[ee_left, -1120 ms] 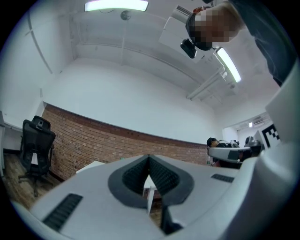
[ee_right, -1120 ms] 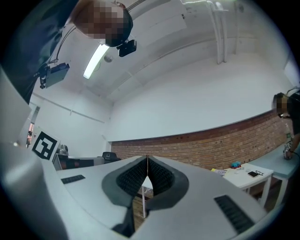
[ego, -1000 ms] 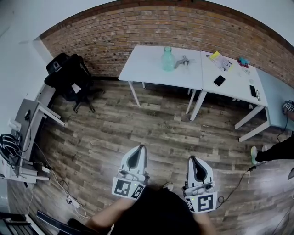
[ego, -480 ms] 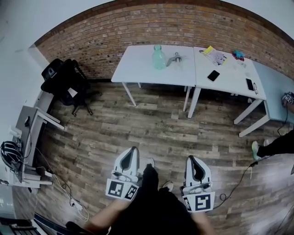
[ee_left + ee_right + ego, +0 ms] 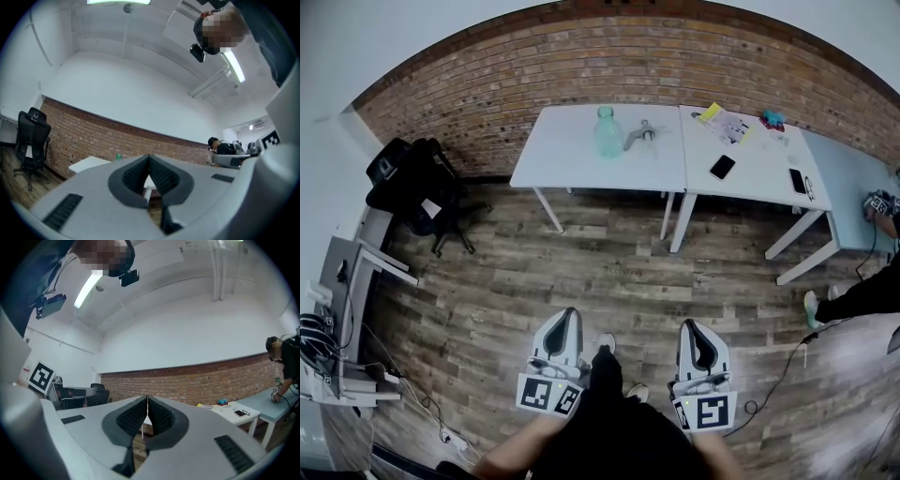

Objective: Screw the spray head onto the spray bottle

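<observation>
Approach step, nothing grasped yet. Left tool (image 5: 568, 317) pressed together, empty; right tool (image 5: 695, 328) likewise. Spray bottle (image 5: 606, 133) upright on white table (image 5: 551, 161), spray head (image 5: 639, 135) lying just beside it, both well apart from me. Next, as I judge: close distance, spread both tools.

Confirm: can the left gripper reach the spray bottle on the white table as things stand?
Probably not yet. The left gripper is shut over the wood floor, well short of the white table where the spray bottle stands. Nothing blocks the way; walking closer should do it.
</observation>
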The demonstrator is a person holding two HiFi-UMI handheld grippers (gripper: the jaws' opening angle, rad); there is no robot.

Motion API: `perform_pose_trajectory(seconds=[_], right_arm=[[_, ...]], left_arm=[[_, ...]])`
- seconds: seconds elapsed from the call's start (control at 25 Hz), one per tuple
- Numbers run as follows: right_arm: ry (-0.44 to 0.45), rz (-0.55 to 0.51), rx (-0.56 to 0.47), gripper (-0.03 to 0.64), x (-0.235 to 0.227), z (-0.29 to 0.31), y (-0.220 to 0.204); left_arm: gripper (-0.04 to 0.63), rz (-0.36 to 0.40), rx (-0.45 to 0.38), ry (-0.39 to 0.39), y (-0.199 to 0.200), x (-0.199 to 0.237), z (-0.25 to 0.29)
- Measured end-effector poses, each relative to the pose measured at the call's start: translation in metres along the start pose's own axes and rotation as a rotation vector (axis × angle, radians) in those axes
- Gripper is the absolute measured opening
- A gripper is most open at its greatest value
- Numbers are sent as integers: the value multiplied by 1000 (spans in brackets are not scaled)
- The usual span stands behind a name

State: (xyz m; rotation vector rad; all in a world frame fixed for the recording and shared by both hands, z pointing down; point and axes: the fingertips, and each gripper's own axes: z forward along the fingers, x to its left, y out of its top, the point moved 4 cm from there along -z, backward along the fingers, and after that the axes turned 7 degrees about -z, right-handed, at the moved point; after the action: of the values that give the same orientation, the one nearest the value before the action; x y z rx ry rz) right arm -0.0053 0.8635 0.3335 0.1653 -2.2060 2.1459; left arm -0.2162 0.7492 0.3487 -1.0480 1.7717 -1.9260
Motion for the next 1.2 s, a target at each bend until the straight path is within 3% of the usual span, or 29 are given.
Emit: perform_pose_trajectory(seconds=[0.12, 0.36, 1.2], right_arm=[[16, -8, 9, 8, -2, 21, 0], [16, 4, -16, 8, -7, 67, 10], [4, -9, 55, 6, 19, 213, 5]], left_arm=[[2, -20, 20, -2, -9, 3, 17], [2, 20, 22, -60, -5, 10, 58], [2, 5, 85, -122, 0, 123, 157]])
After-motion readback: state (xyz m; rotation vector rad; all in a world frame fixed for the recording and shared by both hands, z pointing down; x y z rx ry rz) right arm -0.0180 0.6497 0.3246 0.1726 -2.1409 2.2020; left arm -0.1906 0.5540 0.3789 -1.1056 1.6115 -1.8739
